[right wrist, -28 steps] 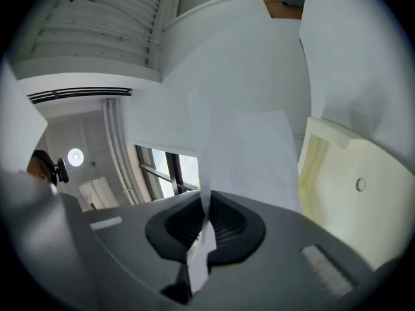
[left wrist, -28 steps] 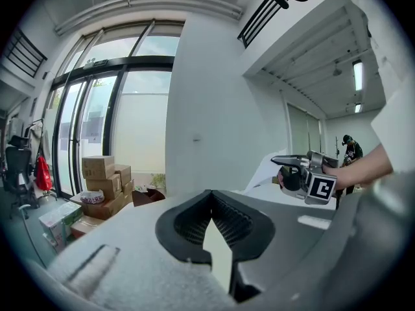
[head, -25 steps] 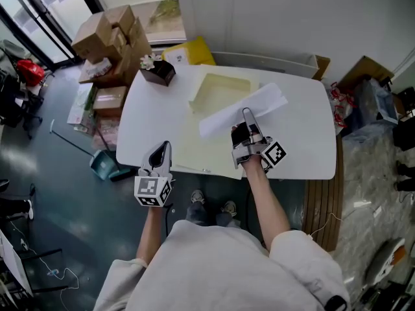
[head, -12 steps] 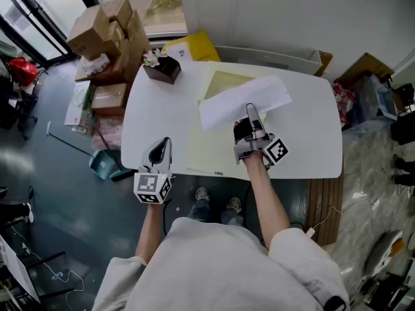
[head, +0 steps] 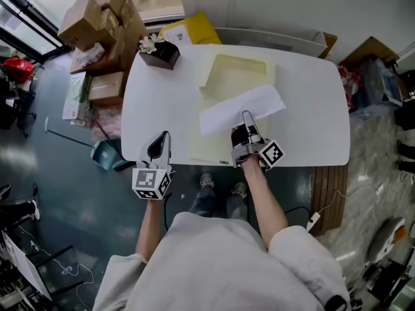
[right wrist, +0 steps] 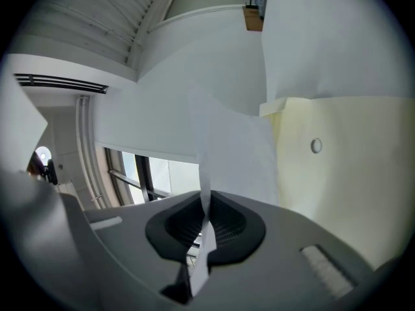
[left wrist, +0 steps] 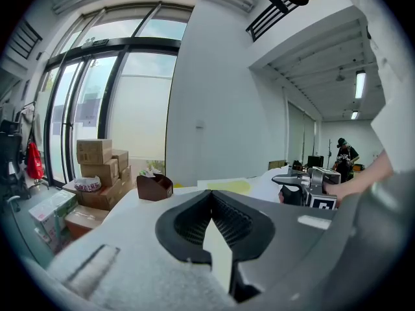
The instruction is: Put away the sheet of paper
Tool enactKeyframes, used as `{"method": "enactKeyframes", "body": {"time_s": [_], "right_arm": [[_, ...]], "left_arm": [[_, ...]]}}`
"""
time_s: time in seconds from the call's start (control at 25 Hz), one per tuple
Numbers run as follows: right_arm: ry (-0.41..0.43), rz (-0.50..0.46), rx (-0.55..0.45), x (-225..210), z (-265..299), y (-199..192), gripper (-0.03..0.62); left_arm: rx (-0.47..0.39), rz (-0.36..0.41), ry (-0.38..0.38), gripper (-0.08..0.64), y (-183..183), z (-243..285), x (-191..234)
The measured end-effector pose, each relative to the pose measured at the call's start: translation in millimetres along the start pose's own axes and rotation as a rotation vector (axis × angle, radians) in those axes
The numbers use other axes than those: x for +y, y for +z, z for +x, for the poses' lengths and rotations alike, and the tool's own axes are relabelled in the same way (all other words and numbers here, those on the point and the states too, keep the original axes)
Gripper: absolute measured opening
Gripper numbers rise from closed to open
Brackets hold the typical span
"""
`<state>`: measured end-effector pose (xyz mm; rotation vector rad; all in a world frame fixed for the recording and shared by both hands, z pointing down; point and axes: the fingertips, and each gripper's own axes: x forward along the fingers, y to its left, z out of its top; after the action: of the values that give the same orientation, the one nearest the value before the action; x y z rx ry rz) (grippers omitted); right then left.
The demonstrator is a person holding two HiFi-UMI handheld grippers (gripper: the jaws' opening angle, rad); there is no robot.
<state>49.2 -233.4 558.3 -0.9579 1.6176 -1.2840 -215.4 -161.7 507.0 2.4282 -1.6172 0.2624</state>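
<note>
The left gripper [head: 163,142] hangs to the side, jaws together and empty. The right gripper [head: 246,116] pinches the near edge of the paper [head: 227,112], which fans ahead of it over the folder [head: 237,76] beyond. The paper looks light and floppy and will likely sag, so an edge pinch suits it.

Brown box [head: 157,54] blocks the table's [head: 155,109] far-left corner.
</note>
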Motion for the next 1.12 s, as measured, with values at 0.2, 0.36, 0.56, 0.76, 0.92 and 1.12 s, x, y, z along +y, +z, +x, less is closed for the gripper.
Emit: {"method": "enactKeyframes", "body": {"time_s": [0.2, 0.36, 0.56, 0.76, 0.92, 1.12], "right_arm": [[-0.088, 0.032, -0.010, -34, -31, -12, 0.001], [-0.152, 0.055, -0.017, -57, -53, -16, 0.000], [-0.239, 0.091, -0.050, -88, -74, -22, 0.001], [-0.298, 0.116, -0.071, -107, -84, -29, 0.001], [-0.328, 0.145, -0.112, -118, -87, -27, 0.002], [-0.362, 0.203, -0.194, -126, -84, -19, 0.001]], "left_arm": [[0.030, -0.012, 0.000, 0.006, -15, -4, -2], [0.046, -0.013, -0.002, 0.006, -24, -4, -3], [0.063, -0.015, -0.003, 0.006, -33, -6, -3], [0.069, -0.012, -0.004, 0.006, -37, -10, -1], [0.068, -0.015, -0.001, 0.006, -38, -10, 5], [0.068, -0.023, -0.007, 0.006, -36, -4, 9]]}}
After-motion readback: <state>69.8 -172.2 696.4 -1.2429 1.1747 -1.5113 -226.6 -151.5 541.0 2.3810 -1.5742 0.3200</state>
